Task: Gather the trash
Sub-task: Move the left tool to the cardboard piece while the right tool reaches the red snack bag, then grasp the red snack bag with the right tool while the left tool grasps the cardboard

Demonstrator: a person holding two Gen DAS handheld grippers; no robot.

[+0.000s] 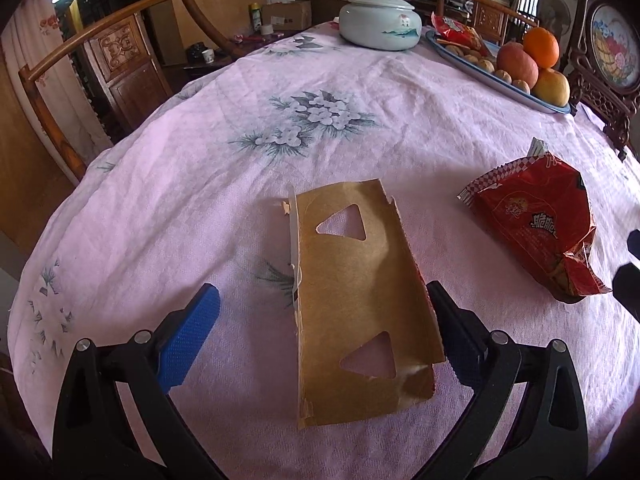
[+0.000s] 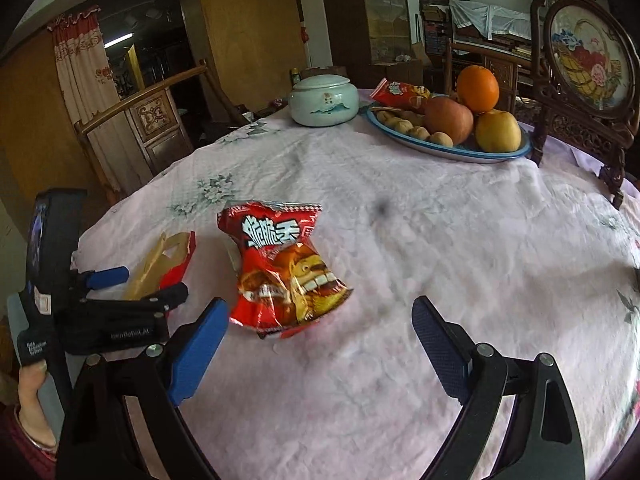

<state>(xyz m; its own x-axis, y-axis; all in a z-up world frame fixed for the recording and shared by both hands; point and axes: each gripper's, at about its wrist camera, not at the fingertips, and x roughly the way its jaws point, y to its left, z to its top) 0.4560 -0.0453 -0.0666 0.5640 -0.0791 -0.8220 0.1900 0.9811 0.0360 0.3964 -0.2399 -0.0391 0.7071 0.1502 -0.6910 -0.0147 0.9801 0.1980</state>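
A torn brown cardboard piece [image 1: 356,304] with two triangular holes lies on the pink tablecloth [image 1: 240,184]. My left gripper [image 1: 324,332] is open, its jaws on either side of the cardboard, the right pad close to its edge. A crumpled red snack bag [image 1: 536,228] lies to the right of it. In the right wrist view the snack bag [image 2: 284,272] lies just beyond my open right gripper [image 2: 320,344], nearer its left finger. The cardboard [image 2: 160,268] and the left gripper [image 2: 140,288] show at the left there.
A white lidded ceramic jar [image 1: 380,26] stands at the far side. A blue-rimmed tray [image 2: 472,152] holds fruit, nuts and another red snack packet [image 2: 400,94]. A carved wooden framed screen [image 2: 584,64] stands at the right. Wooden chairs [image 1: 100,76] surround the table.
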